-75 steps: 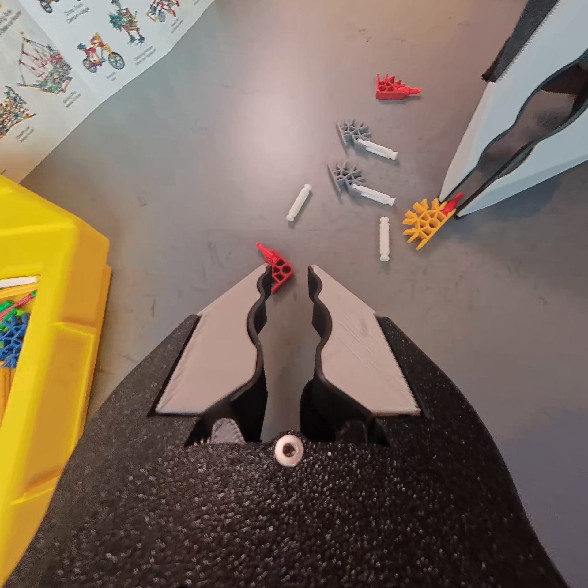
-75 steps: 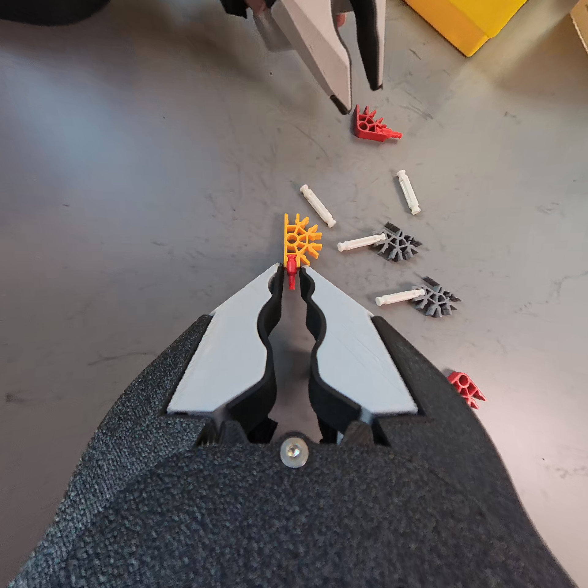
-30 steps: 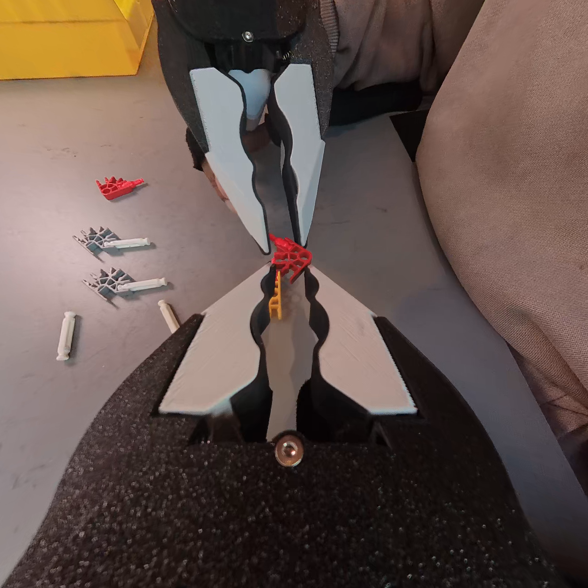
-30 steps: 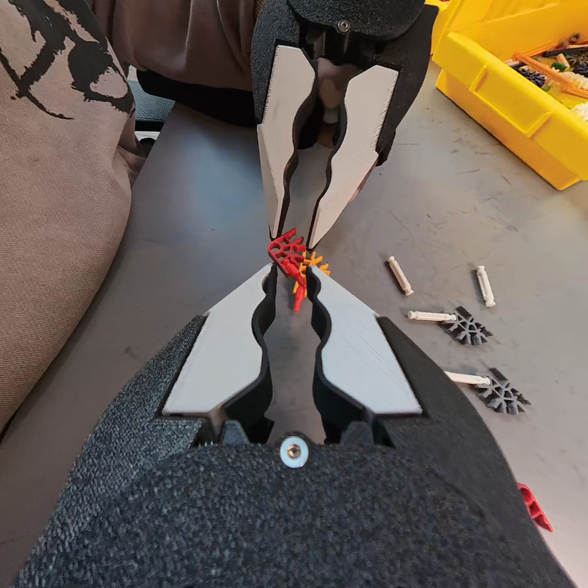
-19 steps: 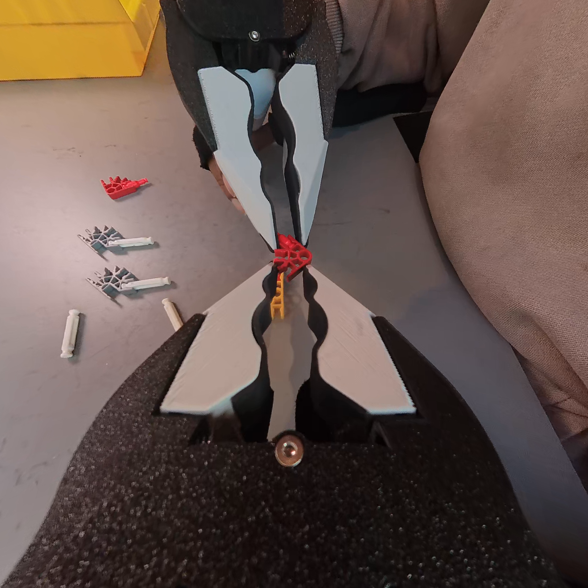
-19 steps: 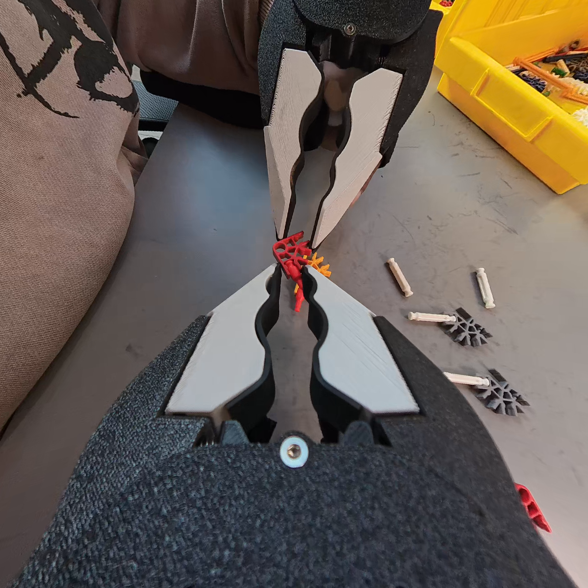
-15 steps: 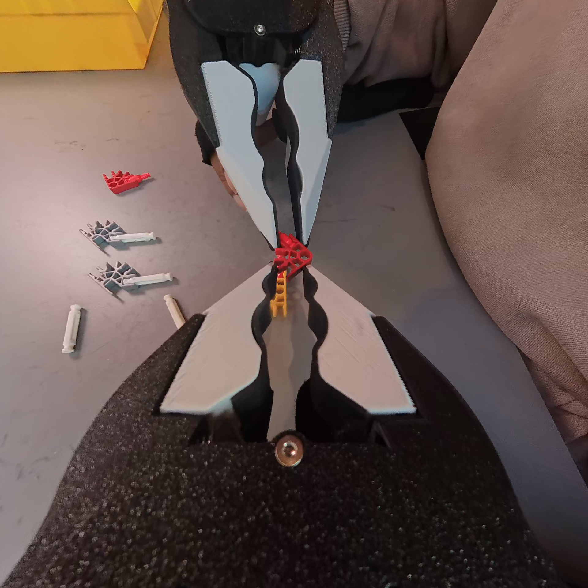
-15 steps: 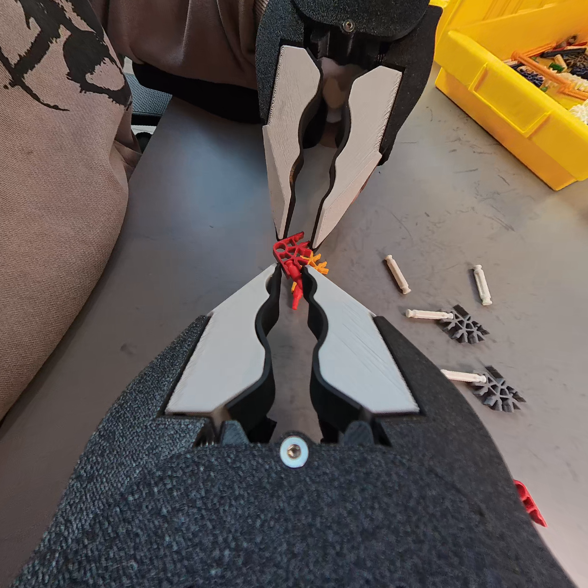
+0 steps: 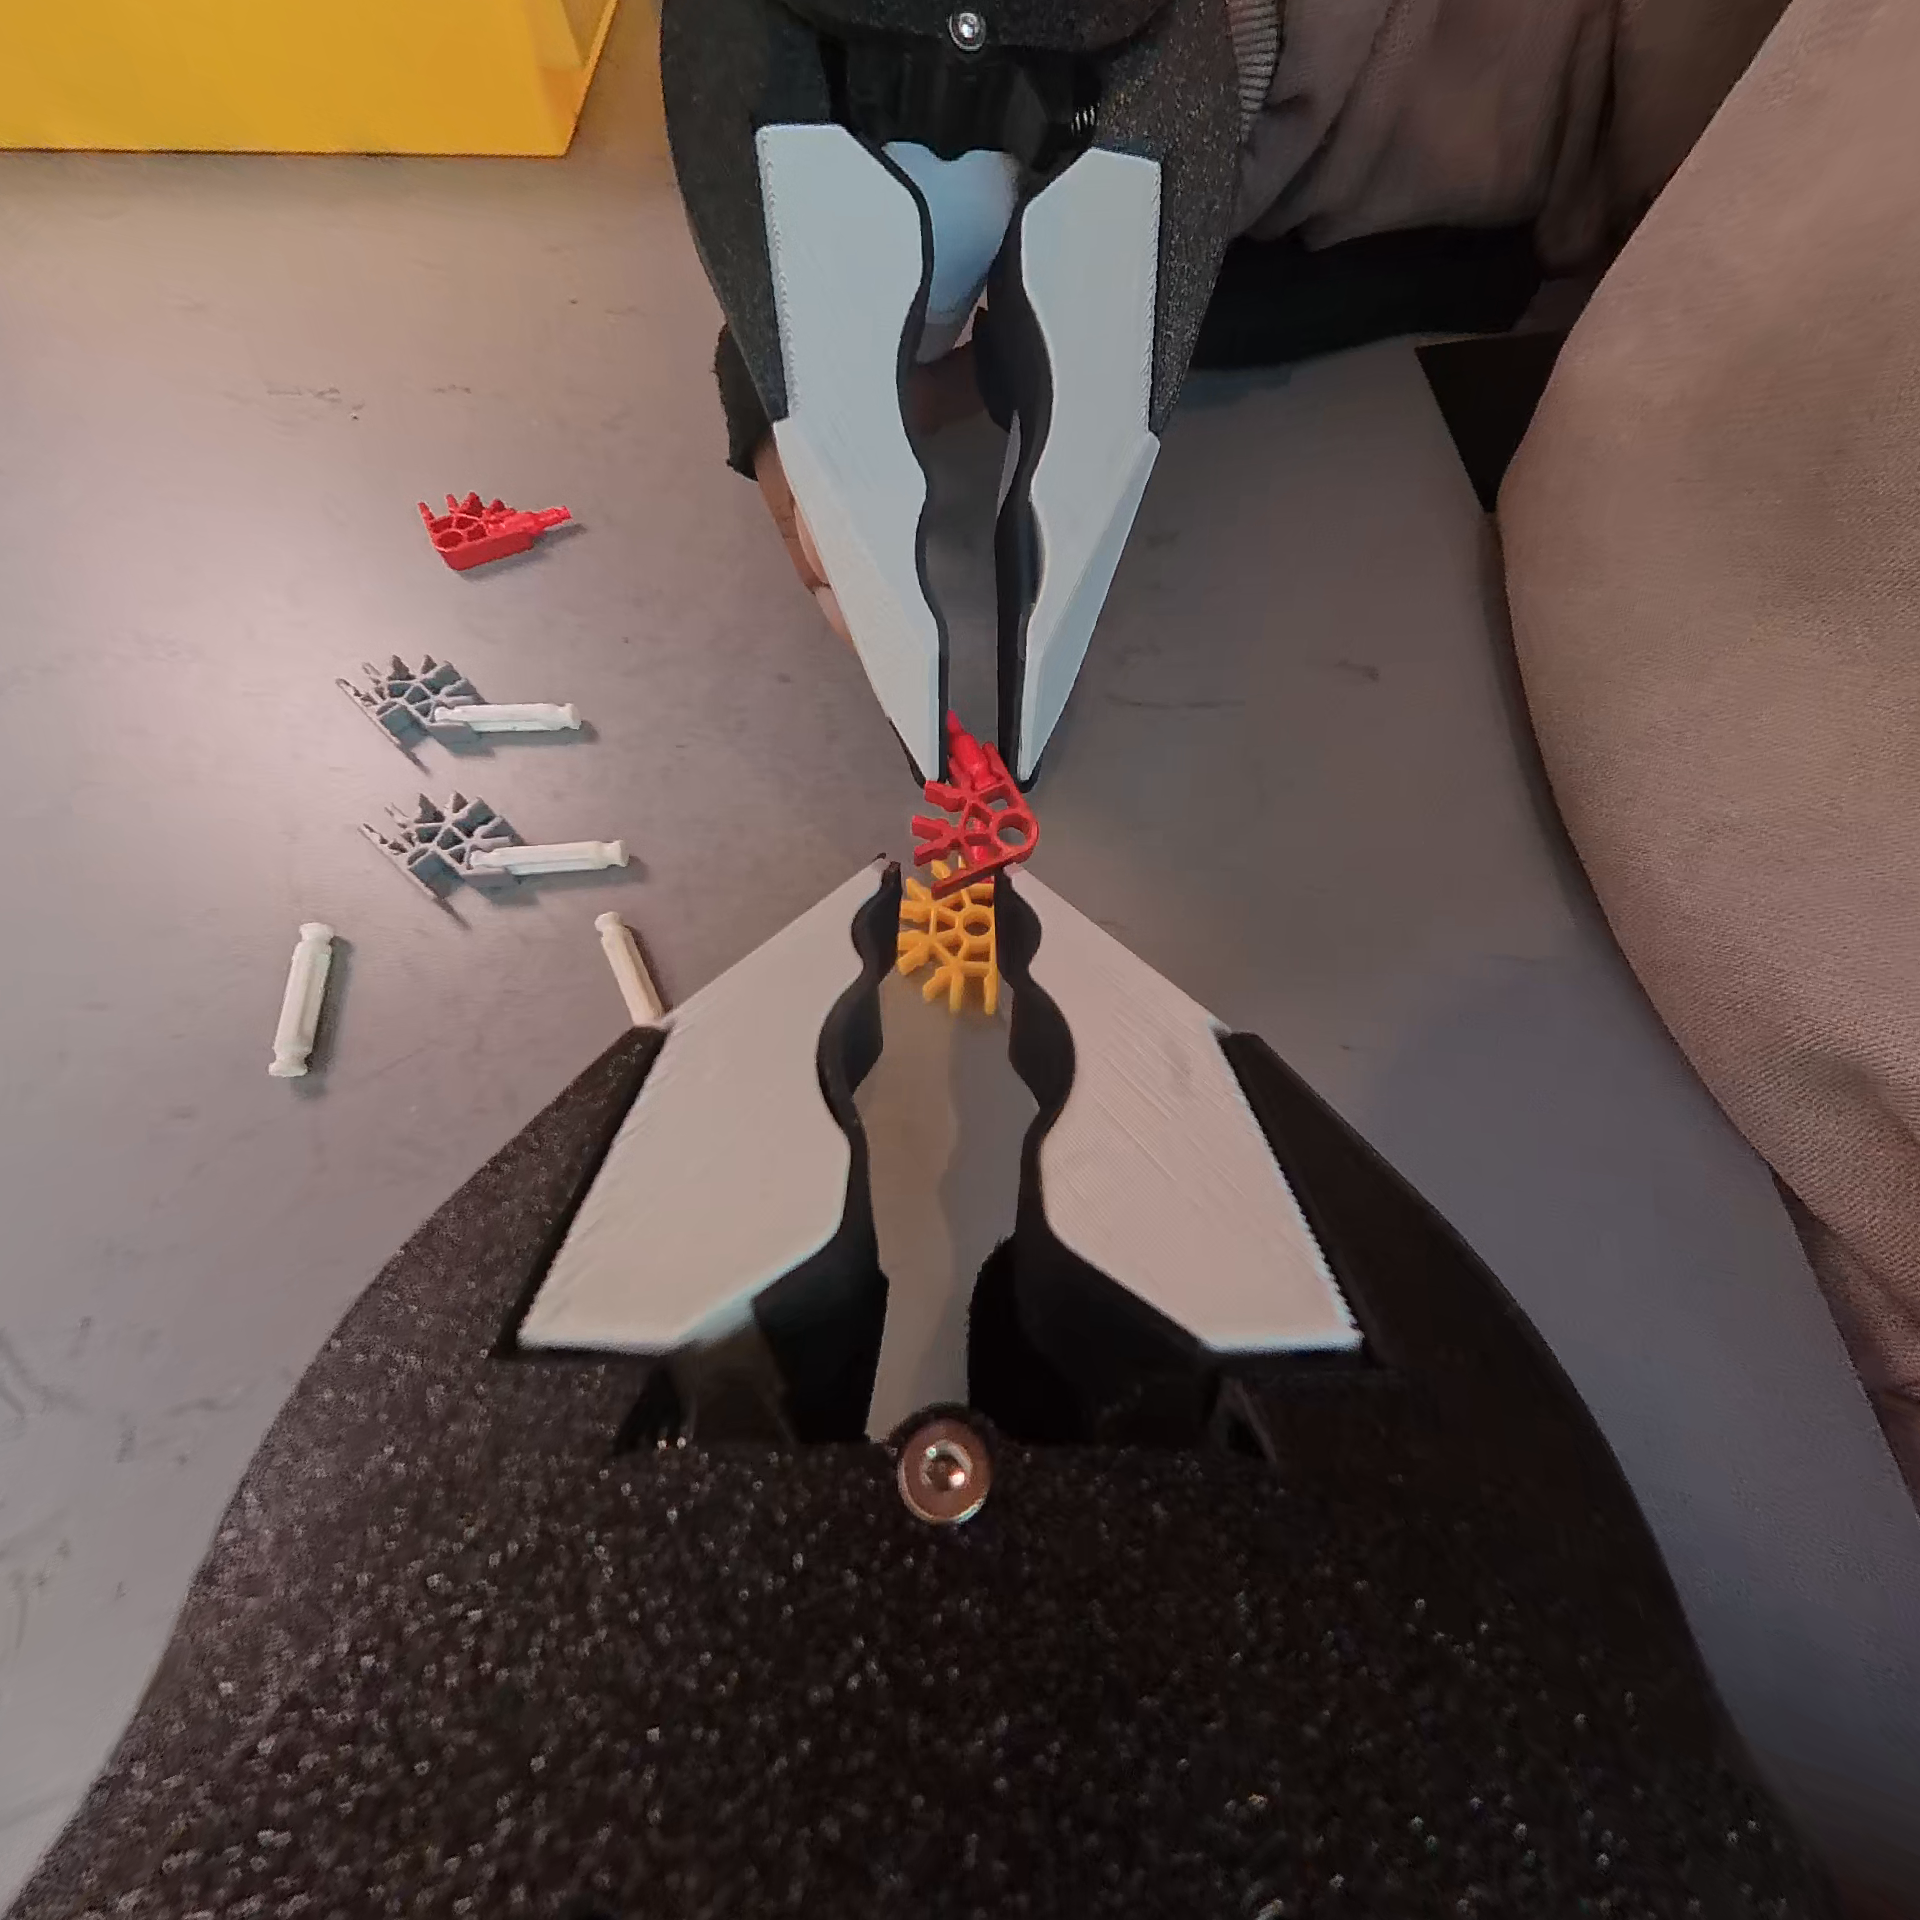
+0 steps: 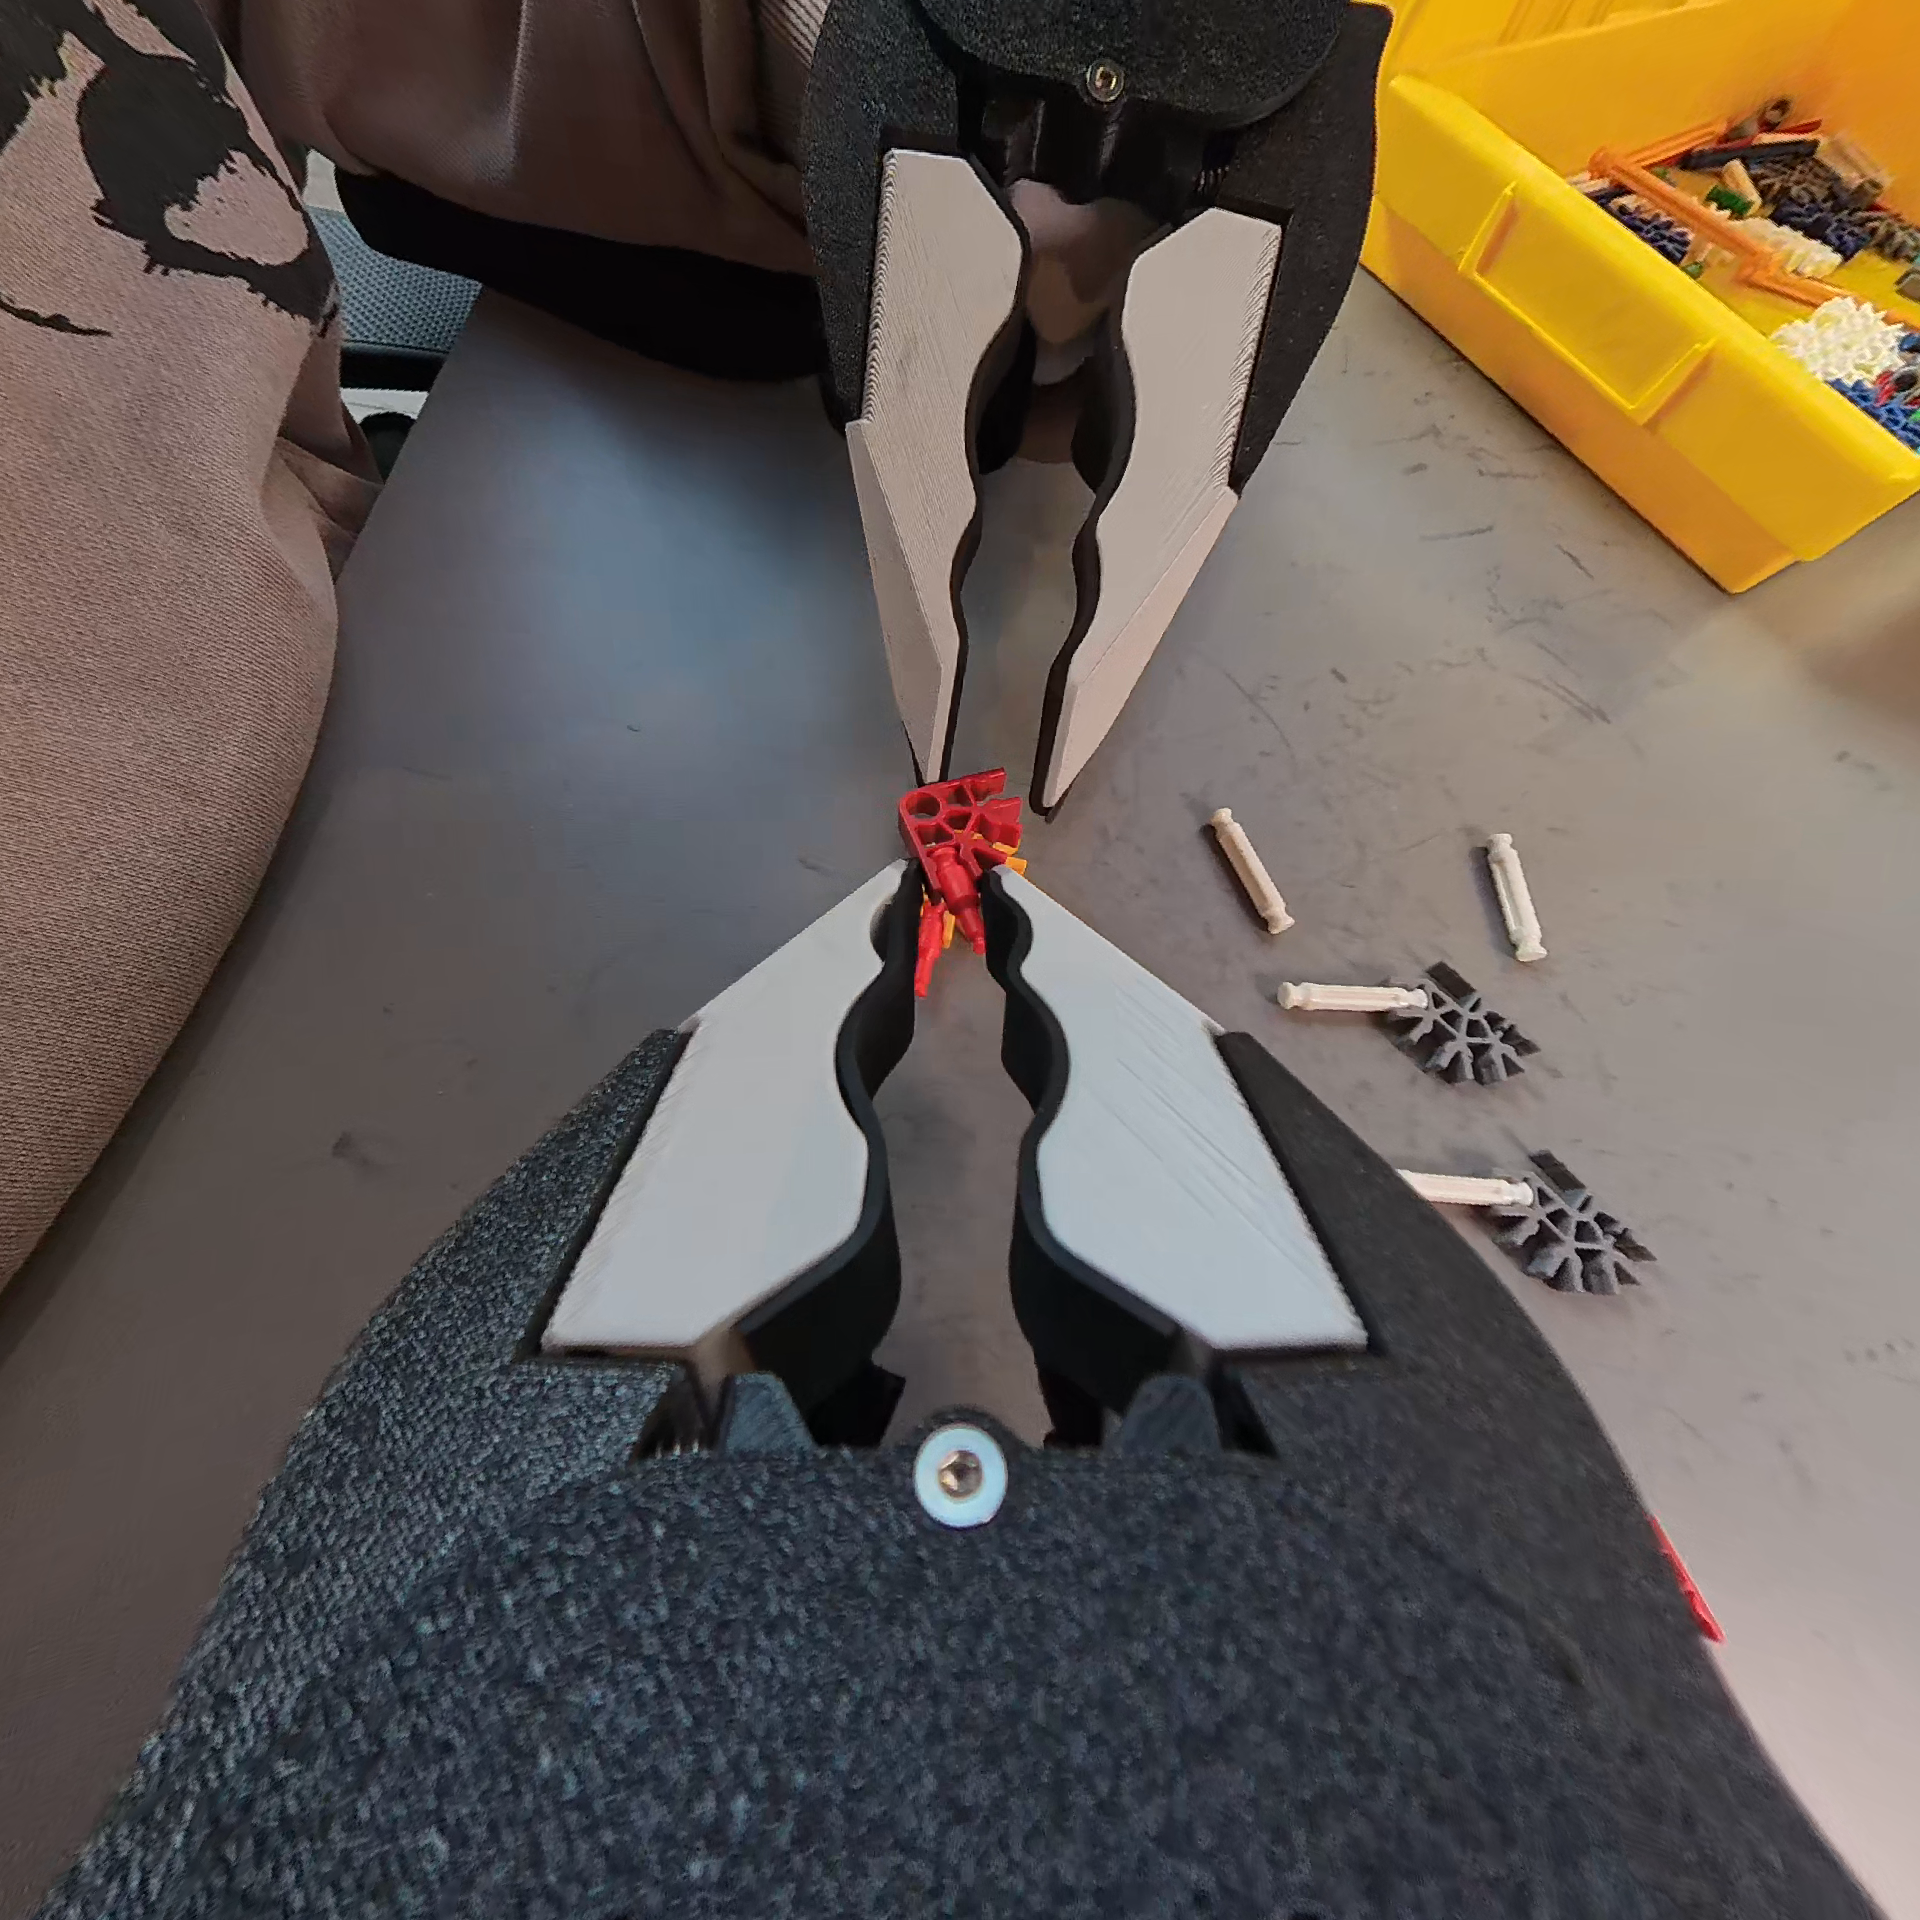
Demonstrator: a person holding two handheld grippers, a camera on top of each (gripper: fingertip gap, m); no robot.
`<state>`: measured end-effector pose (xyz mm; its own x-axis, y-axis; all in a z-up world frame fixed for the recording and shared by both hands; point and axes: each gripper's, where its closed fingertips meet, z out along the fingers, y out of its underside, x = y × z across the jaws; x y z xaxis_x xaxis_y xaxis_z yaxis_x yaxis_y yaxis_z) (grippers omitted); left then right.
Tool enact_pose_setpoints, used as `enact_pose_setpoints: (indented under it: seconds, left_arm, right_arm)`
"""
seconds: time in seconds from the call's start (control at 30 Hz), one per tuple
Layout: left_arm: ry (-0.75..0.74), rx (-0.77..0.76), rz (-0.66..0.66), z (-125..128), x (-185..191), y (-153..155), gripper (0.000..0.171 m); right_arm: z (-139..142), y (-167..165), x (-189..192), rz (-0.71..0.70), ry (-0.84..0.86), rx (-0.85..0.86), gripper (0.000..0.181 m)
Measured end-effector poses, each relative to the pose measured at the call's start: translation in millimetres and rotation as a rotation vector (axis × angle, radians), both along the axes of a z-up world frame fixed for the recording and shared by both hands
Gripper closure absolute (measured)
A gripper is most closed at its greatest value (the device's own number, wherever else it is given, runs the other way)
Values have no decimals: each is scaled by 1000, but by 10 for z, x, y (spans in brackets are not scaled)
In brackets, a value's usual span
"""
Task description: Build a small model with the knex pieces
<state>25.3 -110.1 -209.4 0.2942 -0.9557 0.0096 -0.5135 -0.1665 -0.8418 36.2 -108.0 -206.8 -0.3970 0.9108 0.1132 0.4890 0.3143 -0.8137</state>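
On the grey bench [image 9: 1247, 727], two white rods [image 9: 301, 997] and two grey connectors [image 9: 416, 701] with rods lie left, beside a red piece [image 9: 488, 525]. The left gripper [image 9: 945, 883] has let go, its fingers slightly parted around the yellow connector [image 9: 951, 940]. The right gripper [image 10: 951, 883] pinches the red rod [image 10: 956, 883] carrying the red connector [image 10: 956, 810]; the yellow one seems joined too.

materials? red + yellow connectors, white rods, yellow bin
Red connector, yellow connector: moulded plastic by the look, semi-gloss, thin crisp ribs.
White rods: likely the same plastic, matte.
Yellow bin: glossy moulded plastic, light glinting on its rim.
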Motion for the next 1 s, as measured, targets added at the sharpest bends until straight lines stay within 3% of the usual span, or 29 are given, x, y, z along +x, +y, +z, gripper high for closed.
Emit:
enact_pose_setpoints:
  seconds: [1.0]
  left_arm:
    - [-52, -62, 110, 22, -30, 154, 150]
  right_arm:
    - [-62, 213, -77, -103, 10, 118, 172]
